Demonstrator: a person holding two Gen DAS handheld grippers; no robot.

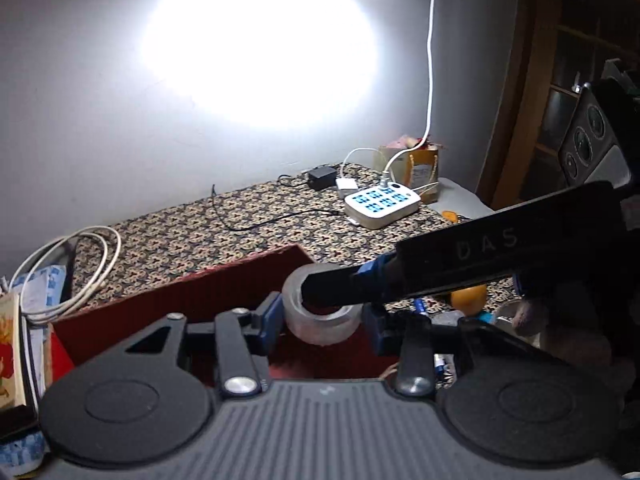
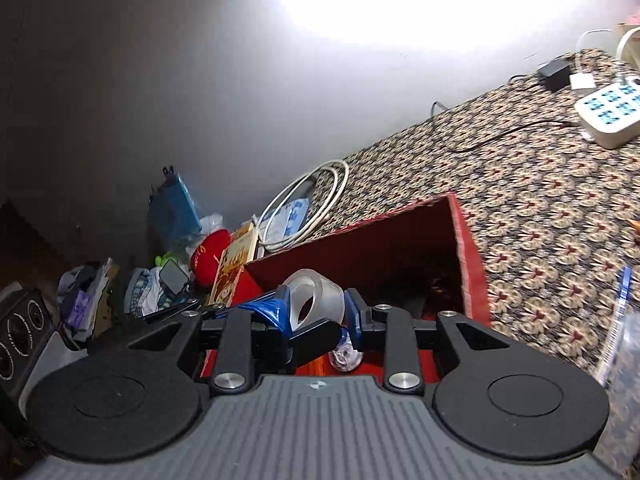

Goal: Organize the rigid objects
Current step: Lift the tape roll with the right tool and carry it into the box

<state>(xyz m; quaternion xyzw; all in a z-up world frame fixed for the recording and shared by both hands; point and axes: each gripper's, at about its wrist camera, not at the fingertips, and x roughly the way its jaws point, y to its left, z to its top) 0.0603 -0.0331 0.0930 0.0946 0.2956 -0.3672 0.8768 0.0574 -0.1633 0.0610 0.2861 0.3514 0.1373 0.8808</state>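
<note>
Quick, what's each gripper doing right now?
Left gripper: closed on the tape roll.
Right gripper: closed on the tape roll's wall, through its hole.

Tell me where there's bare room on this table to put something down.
The patterned tablecloth is bare between the red box and the white power strip, apart from a thin black cable. Crowded: the clutter beside the box by the coiled white cable, and the corner behind the strip with its chargers.

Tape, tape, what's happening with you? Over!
Left gripper clamped on tape, above red box. Right gripper finger in tape's hole, grip unclear. Nothing blocking box.
</note>
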